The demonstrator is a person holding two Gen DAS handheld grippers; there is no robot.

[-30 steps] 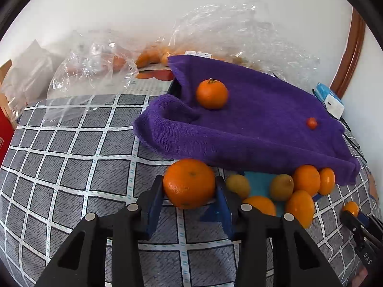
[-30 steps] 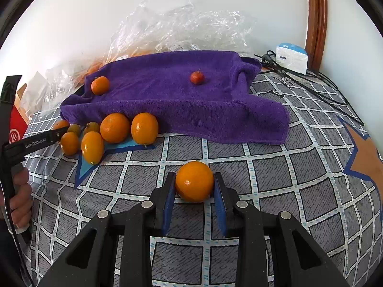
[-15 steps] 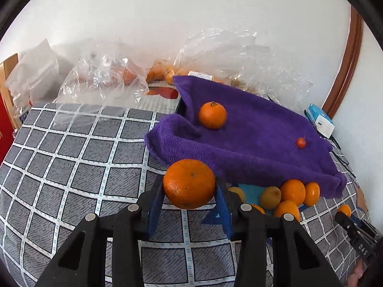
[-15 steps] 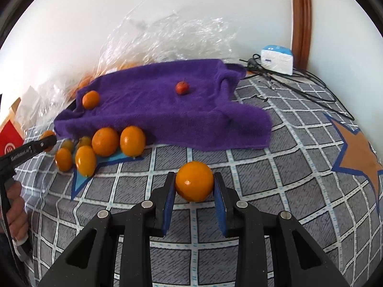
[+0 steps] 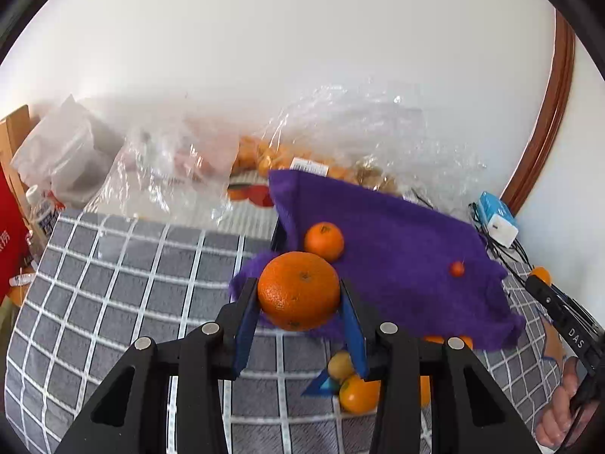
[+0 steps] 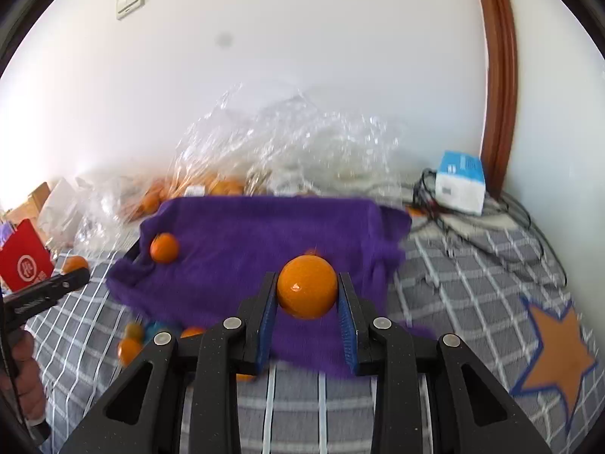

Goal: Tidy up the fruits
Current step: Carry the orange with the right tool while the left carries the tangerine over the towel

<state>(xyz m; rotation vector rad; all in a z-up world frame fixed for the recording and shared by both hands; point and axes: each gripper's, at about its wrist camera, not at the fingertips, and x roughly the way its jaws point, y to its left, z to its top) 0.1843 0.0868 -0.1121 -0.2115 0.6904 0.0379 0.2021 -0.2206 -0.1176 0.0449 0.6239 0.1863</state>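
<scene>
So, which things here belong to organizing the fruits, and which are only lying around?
Belonging to the job:
- large orange mandarin in left gripper
- smooth orange fruit in right gripper
- purple towel
- loose small oranges

Lying about:
- clear plastic bags
- white-and-blue box
- red packet

I'm raising both grippers off the checked cover. The left gripper is carrying its large orange up until it sits in front of the purple towel edge. The right gripper is lifting its smaller orange over the towel too, and the loose fruit pile is dropping low and leftward in its view.
</scene>
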